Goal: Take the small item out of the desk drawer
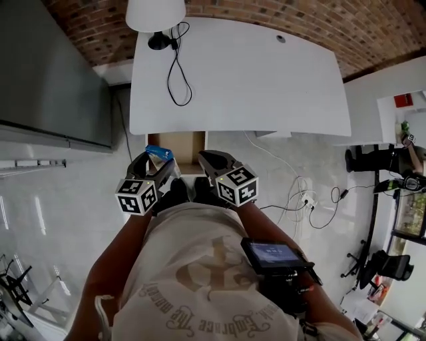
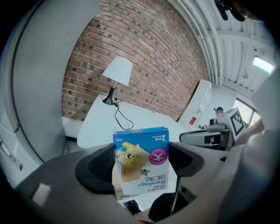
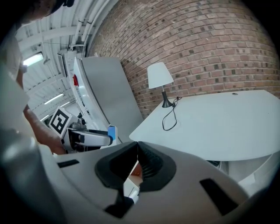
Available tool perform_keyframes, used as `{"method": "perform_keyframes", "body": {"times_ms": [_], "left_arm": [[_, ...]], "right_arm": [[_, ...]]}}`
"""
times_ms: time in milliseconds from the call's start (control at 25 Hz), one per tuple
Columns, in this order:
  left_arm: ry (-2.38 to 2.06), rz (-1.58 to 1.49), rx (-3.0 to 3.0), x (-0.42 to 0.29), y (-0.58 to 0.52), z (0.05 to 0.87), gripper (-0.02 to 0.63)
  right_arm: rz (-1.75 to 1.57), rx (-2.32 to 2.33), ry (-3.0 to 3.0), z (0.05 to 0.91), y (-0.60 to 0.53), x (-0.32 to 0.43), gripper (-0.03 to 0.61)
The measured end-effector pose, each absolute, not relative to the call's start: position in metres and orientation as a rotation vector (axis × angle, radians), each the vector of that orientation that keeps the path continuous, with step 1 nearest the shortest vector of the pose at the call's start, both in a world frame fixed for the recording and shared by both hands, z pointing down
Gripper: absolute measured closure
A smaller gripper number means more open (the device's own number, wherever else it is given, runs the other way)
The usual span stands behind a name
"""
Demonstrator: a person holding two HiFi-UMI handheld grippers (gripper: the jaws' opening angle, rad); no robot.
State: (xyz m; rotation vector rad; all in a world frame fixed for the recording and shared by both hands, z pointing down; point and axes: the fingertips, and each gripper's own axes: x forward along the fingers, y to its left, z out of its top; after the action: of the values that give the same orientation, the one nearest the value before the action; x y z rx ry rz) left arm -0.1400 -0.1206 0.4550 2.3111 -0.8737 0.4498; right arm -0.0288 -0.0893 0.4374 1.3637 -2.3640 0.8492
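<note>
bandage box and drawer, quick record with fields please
box: blue, marked Bandage, clamped in left tongs
left tongs: shut on box
right tongs: shut, empty
drawer: open, under desk front edge
desk top: lamp and cord

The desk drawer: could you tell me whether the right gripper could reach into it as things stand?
Probably yes: the right gripper sits just beside the open desk drawer with nothing between, though its jaws are together.
</note>
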Motion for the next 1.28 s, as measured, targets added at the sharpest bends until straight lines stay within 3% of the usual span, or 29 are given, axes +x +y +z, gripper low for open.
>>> {"method": "perform_keyframes", "body": {"times_ms": [560,1280], "left_arm": [[-0.866,0.384,2.442,-0.162,-0.14,0.409,0.233],[-0.818,0.387,2.544,-0.146,-0.124,0.386,0.233]], "right_arm": [[0.658,1.448,-2.48,0.372,-0.112,-0.033,0.572],[0.587,1.49,-2.494,0.359,-0.084,-0.024,0.572]]}}
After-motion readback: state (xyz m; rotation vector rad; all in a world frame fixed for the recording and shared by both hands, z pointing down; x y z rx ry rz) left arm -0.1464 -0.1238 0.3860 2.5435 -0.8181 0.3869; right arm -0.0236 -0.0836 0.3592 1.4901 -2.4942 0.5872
